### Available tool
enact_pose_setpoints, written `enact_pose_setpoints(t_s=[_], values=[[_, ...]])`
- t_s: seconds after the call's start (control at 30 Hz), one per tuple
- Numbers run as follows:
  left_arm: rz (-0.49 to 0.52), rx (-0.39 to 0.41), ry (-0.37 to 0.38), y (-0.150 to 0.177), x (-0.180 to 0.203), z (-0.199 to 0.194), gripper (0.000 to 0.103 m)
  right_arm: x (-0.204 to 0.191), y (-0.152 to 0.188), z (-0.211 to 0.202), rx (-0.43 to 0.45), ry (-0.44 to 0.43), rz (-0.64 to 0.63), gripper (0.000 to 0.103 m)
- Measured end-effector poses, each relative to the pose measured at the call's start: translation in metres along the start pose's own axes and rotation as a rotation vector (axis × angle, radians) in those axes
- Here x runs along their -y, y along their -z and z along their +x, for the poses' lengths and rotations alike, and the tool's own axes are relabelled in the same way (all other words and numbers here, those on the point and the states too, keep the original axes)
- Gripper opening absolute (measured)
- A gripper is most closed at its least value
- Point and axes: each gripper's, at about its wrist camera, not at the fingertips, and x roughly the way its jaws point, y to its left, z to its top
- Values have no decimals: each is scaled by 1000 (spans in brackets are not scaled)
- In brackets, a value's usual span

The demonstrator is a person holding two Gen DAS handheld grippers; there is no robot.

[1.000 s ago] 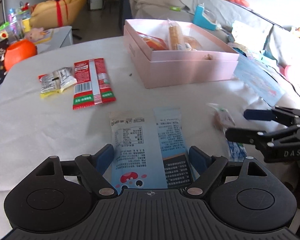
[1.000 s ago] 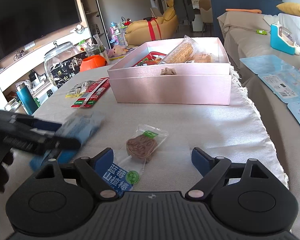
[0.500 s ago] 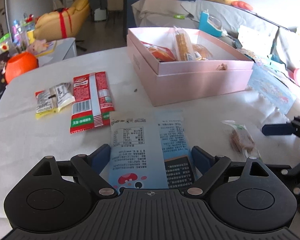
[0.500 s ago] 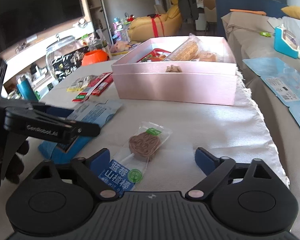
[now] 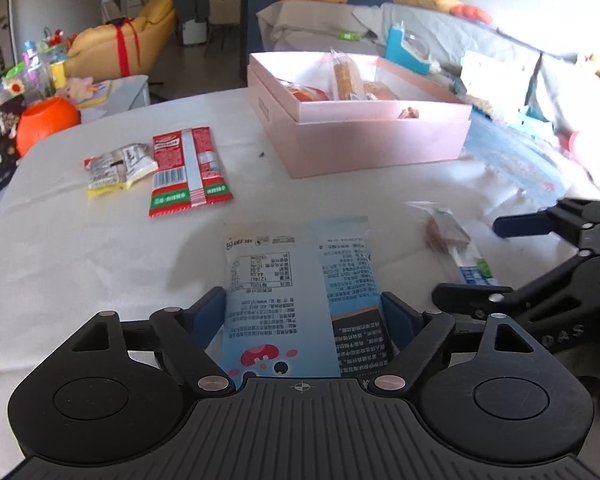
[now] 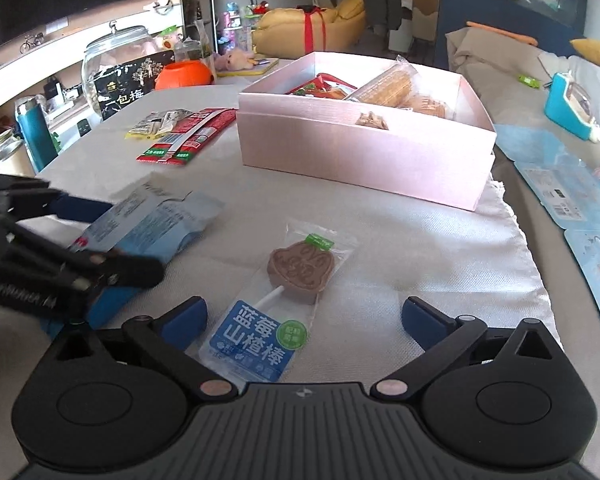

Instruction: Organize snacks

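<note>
**Two snacks between open jaws**

Here, the largest thing before me is the surface (image 5: pixel 80 272), covered in a pale cloth, and on it the pink box (image 6: pixel 364 156), open-topped, with several wrapped snacks already inside. Only my right wrist view shows the shelf side of the room, with the glass jar (image 6: pixel 116 56) and the teal bottle (image 6: pixel 36 136); only my left wrist view shows the small dark speck (image 5: pixel 262 155) on the cloth just beside the box.

The blue packet (image 5: pixel 296 288) lies flat, printed back up, between the jaws of my left gripper (image 5: pixel 302 316). Its long axis runs straight along the gripper's line, away toward the box. The jaws stand apart on either side of it, and I cannot tell whether the pads touch its edges; they have just been closing a little.

The red packet (image 5: pixel 188 170) lies farther off to the left, its long axis pointing roughly away from me, with a smaller yellow-edged packet (image 5: pixel 118 168) touching its left side.

The lollipop packet (image 6: pixel 284 292) lies between the jaws of my right gripper (image 6: pixel 304 320), blue label end nearest me, brown heart-shaped sweet toward the box, tilted slightly right. These jaws are wide apart and clear of it, and have just been opening.
</note>
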Motion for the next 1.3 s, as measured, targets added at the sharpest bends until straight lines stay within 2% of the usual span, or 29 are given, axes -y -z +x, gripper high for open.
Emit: enact_pose_setpoints(t_s=[0.17, 0.23, 0.47, 0.57, 0.67, 0.7, 0.73, 0.77, 0.87, 1.03, 1.3], values=[[-79, 2, 18, -1, -6, -4, 88, -1, 1, -3, 5, 33, 1, 102], [-93, 0, 29, -1, -7, -4, 90, 3, 2, -6, 3, 35, 17, 99], [-61, -11, 9, -1, -1, -2, 90, 17, 2, -8, -3, 58, 75, 94], [-57, -14, 14, 0, -1, -3, 90, 16, -9, 2, 2, 66, 81, 88], [-35, -16, 10, 2, 1, -4, 90, 11, -22, 14, 8, 72, 71, 76], [-31, -17, 9, 2, 1, -4, 90, 9, -27, 16, 10, 66, 65, 64], [-29, -17, 9, 2, 1, -4, 90, 6, -31, 17, 8, 55, 57, 45], [-29, -16, 10, 3, 1, -5, 90, 3, -34, 16, 5, 46, 50, 37], [-29, -16, 11, 3, 2, -5, 90, -2, -38, 9, 23, 22, 36, 36], [-27, -32, 7, 0, 2, -3, 92, 2, -31, -9, 40, 51, 33, 36], [-23, -77, -10, -27, 2, 20, 92, 19, -18, -30, 52, 52, 76, 36]])
